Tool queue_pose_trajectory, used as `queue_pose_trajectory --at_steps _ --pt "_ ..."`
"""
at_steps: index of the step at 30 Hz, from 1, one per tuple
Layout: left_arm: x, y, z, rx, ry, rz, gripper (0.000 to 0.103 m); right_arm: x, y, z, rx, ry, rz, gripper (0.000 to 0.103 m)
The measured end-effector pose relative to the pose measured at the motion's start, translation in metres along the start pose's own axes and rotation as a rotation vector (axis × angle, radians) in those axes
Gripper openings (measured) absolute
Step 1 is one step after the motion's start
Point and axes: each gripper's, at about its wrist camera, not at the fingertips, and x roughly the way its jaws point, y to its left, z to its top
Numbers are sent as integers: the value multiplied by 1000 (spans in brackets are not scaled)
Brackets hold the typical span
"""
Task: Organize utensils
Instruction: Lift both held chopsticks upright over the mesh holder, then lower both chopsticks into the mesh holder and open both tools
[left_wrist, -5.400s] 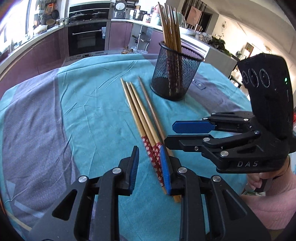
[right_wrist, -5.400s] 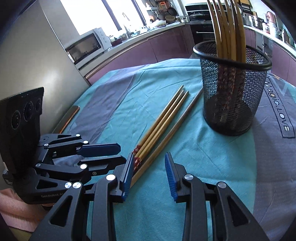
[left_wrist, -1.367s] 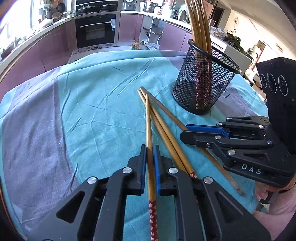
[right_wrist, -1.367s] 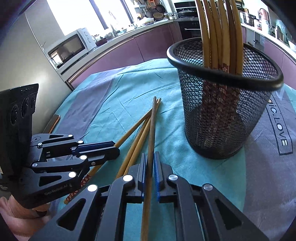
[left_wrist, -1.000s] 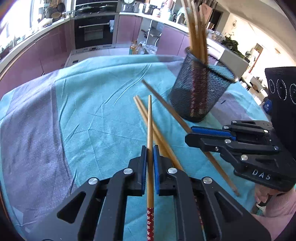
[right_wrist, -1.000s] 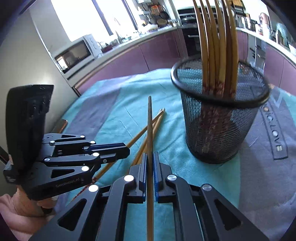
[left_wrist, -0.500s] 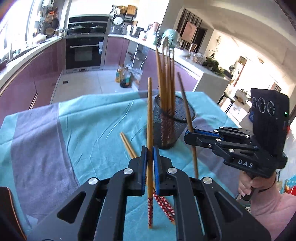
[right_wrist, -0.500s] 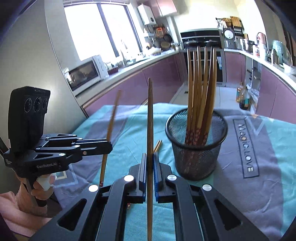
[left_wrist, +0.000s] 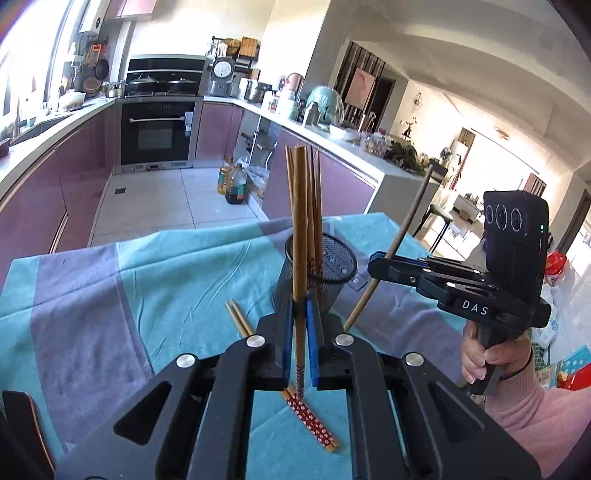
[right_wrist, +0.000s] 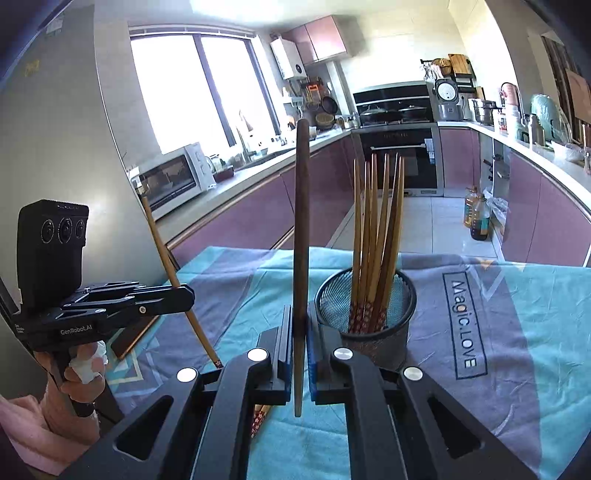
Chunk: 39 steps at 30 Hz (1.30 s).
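Left claw (left_wrist: 300, 343), slim wooden chopstick (left_wrist: 300, 229)

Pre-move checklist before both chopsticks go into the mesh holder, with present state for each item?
1. Left claw shut on its light chopstick: ok.
2. Right claw shut on the dark chopstick: ok.
3. Both sticks lifted off the cloth: ok.
4. Mesh holder upright: ok.
5. Space among the chopsticks in the holder: cannot tell.
6. Table cleared: not ok, two chopsticks remain.
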Motion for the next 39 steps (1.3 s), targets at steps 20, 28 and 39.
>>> queue_pose_trajectory --at_steps 20,28,39 --pt "-8 -22 70 16 -137 -34 7 -35 -3 52 -60 -132 -53 6" --pt "5 -36 88 54 -159 -14 7 -35 -5 68 -77 -164 -70 6" --pt "32 -48 96 116 -105 27 7 -10 -17 69 -78 -121 -111 6"
